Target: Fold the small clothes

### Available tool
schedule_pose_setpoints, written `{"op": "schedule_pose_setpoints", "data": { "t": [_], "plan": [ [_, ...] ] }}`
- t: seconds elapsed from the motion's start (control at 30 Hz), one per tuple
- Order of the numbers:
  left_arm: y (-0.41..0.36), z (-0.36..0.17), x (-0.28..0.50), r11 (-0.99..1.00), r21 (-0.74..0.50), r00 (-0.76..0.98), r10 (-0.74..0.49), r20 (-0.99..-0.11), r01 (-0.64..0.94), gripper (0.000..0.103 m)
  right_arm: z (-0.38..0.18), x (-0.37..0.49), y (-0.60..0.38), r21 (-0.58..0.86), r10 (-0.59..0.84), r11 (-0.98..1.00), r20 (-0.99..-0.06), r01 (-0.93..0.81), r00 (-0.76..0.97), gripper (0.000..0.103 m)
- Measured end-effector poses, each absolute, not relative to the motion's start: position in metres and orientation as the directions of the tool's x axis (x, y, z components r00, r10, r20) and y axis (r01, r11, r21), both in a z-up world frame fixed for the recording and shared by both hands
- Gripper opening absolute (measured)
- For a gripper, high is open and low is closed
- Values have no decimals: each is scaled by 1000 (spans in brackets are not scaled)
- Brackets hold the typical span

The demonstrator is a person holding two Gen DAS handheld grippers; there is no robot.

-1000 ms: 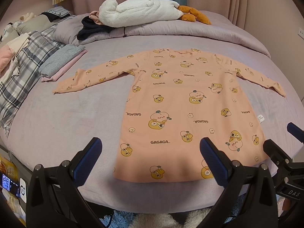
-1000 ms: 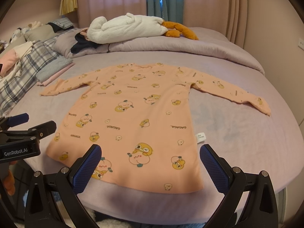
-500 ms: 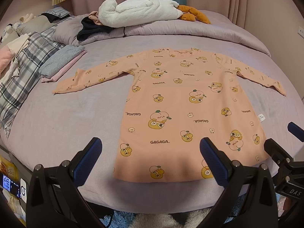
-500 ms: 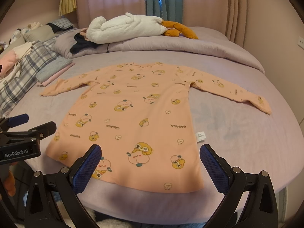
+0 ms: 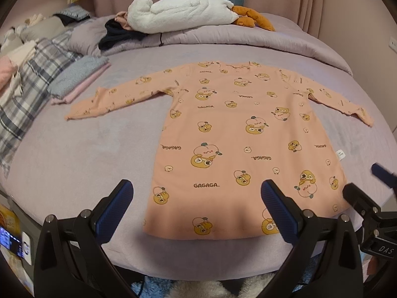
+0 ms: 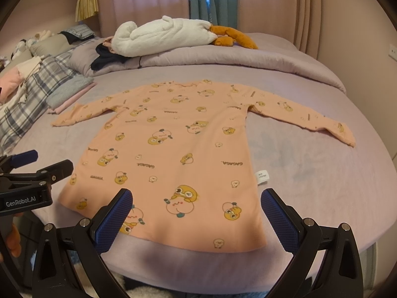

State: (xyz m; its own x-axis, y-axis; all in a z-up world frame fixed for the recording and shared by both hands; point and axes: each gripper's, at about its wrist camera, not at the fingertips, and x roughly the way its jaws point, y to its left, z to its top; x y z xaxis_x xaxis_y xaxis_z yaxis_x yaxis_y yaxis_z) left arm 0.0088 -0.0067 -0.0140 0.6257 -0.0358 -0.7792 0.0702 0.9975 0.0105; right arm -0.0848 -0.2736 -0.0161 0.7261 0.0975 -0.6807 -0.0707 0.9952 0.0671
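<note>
A small peach long-sleeved dress with yellow cartoon prints lies flat on the lilac bed, both sleeves spread out; it also shows in the right wrist view. My left gripper is open and empty, held above the hem's left part near the bed's front edge. My right gripper is open and empty above the hem's right part. Each gripper shows at the side of the other's view: the right one and the left one.
A stack of folded grey and pink clothes lies left of the dress, beside a plaid blanket. A rolled quilt with a white plush toy and dark clothing lies at the back.
Both grippers have drifted slightly; the dress sits a touch lower and nearer in the views. Nothing was taken hold of.
</note>
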Motion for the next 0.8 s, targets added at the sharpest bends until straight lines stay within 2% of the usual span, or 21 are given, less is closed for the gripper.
{"op": "schedule_pose_setpoints", "data": {
  "t": [0.2, 0.3, 0.47, 0.6, 0.8],
  "plan": [
    [5, -34, 23, 996, -83, 579, -91, -810, 40, 103, -35, -76, -299, 282, 263, 955, -680, -87, 684, 102],
    [9, -44, 33, 979, -199, 537, -195, -821, 51, 103, -42, -72, -318, 354, 298, 933, -665, -63, 685, 102],
    [19, -53, 48, 902, -431, 512, -390, -766, 42, 103, -56, -59, -385, 474, 266, 875, -639, 97, 722, 102],
    [20, -49, 60, 876, -480, 537, -424, -729, 40, 103, -68, -50, -452, 595, 233, 769, -603, 236, 763, 102],
    [10, -50, 87, 869, -494, 521, -439, -732, 37, 103, -75, -36, -511, 648, 162, 684, -582, 334, 797, 102]
  ]
}}
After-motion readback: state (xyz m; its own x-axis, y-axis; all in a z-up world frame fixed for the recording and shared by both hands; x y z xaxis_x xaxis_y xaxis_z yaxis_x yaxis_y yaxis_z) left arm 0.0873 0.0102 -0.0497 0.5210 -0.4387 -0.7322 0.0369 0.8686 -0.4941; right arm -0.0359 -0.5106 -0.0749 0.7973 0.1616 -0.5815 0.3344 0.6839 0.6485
